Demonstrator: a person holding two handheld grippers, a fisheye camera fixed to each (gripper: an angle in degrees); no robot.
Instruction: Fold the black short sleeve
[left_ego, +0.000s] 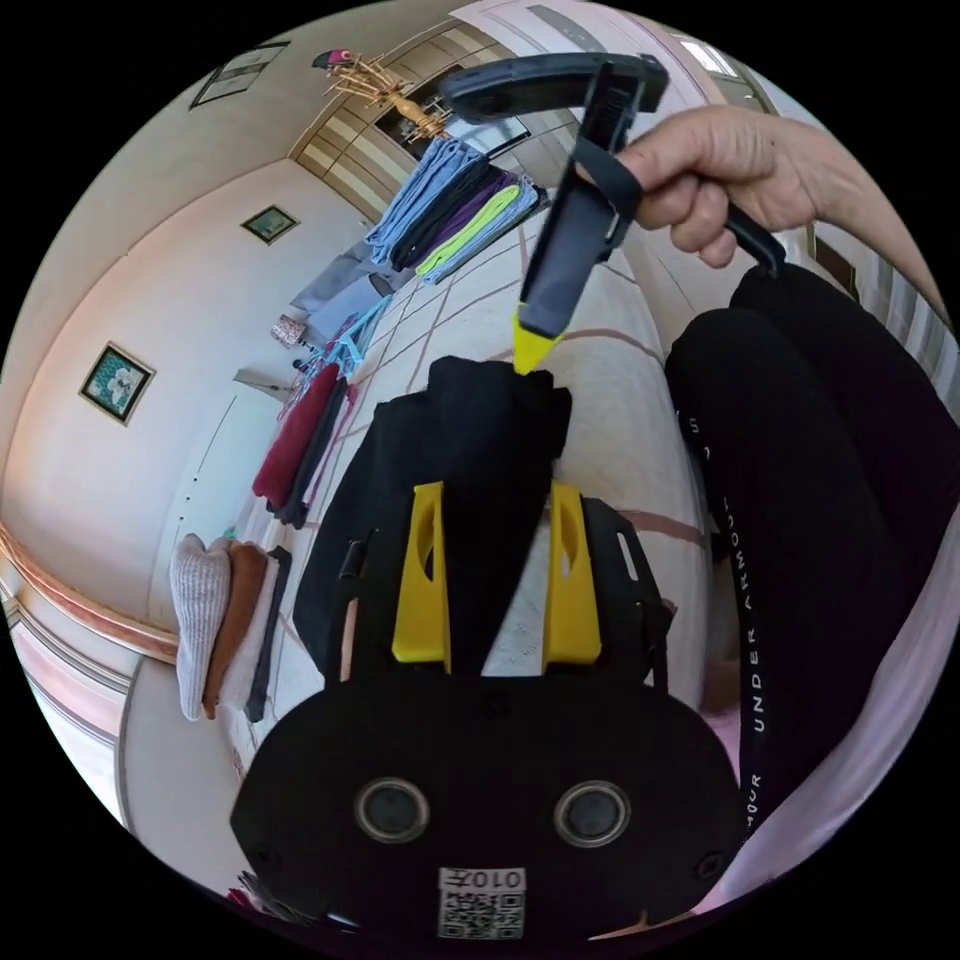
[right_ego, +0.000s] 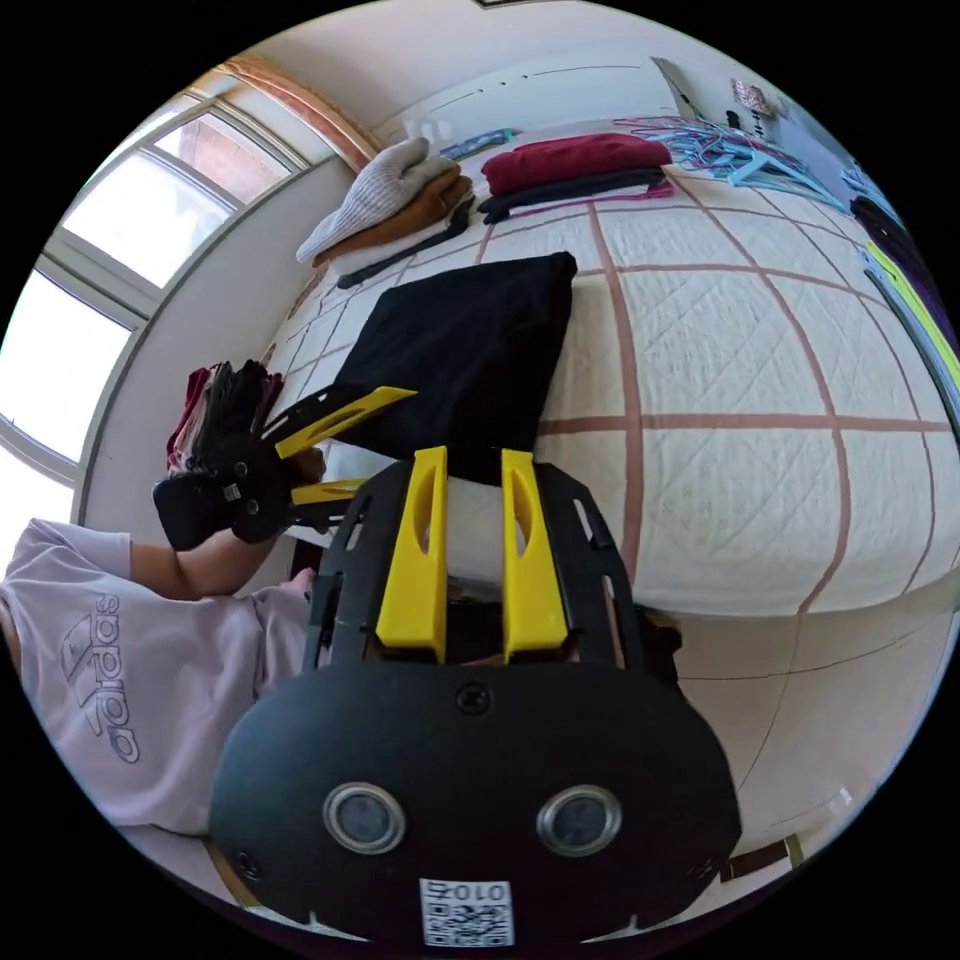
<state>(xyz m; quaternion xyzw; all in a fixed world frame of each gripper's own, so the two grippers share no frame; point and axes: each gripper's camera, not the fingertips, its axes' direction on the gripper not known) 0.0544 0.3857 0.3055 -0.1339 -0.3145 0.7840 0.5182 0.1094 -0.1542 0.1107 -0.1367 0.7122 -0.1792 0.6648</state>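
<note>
The black short sleeve (right_ego: 470, 340) lies folded into a flat rectangle on the quilted bed (right_ego: 750, 400), near the bed's edge. In the right gripper view my right gripper (right_ego: 472, 455) hovers at the garment's near edge, its jaws a narrow gap apart, pressing nothing. My left gripper (right_ego: 385, 440) comes in from the left side with jaws spread, one above the cloth and one at its edge. In the left gripper view the black short sleeve (left_ego: 460, 420) runs between the apart jaws of my left gripper (left_ego: 497, 490). The right gripper (left_ego: 533, 350), held by a hand (left_ego: 720, 170), touches its far edge.
Folded stacks sit at the bed's far side: grey and brown knits (right_ego: 390, 190), red and dark pieces (right_ego: 570, 160), blue hangers (right_ego: 740, 150). More clothes (right_ego: 900, 280) line the right edge. A window (right_ego: 130, 250) is at left. The person's black trouser leg (left_ego: 800, 480) is close by.
</note>
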